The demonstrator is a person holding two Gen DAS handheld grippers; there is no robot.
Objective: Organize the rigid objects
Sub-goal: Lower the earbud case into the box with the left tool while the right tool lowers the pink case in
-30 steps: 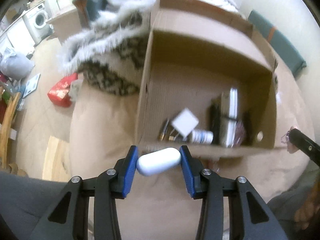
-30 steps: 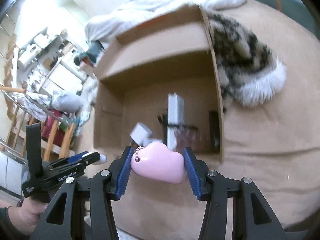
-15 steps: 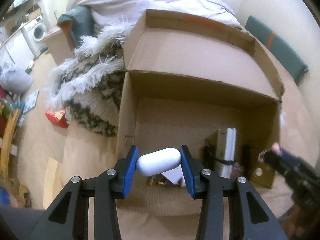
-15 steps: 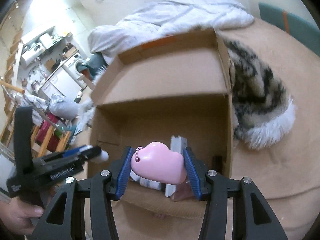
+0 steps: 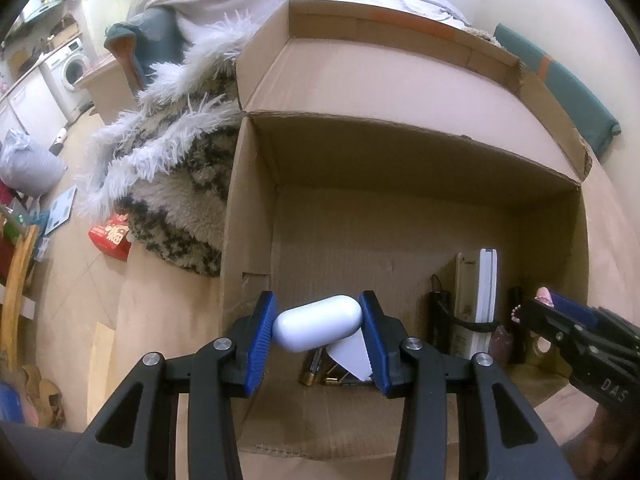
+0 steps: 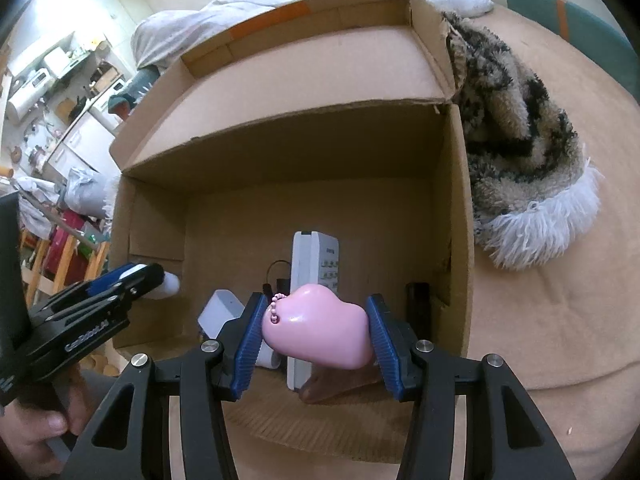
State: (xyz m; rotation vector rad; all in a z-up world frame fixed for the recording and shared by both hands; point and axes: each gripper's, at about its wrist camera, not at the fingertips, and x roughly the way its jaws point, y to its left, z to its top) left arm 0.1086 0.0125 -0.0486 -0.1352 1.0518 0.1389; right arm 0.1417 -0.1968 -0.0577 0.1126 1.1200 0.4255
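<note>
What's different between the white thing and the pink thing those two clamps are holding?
The white capsule is a smooth, plain oval; the pink case is heart-shaped, with a small bead chain. The capsule looks slimmer between its pads, the pink case bulkier. Both are glossy, each is gripped from the sides over the open box.

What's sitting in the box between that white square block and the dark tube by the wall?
In the right wrist view, a white remote control stands between the white block and the dark tube.

Both tongs (image 5: 318, 330) (image 6: 316, 330) clamped (angled downward)
</note>
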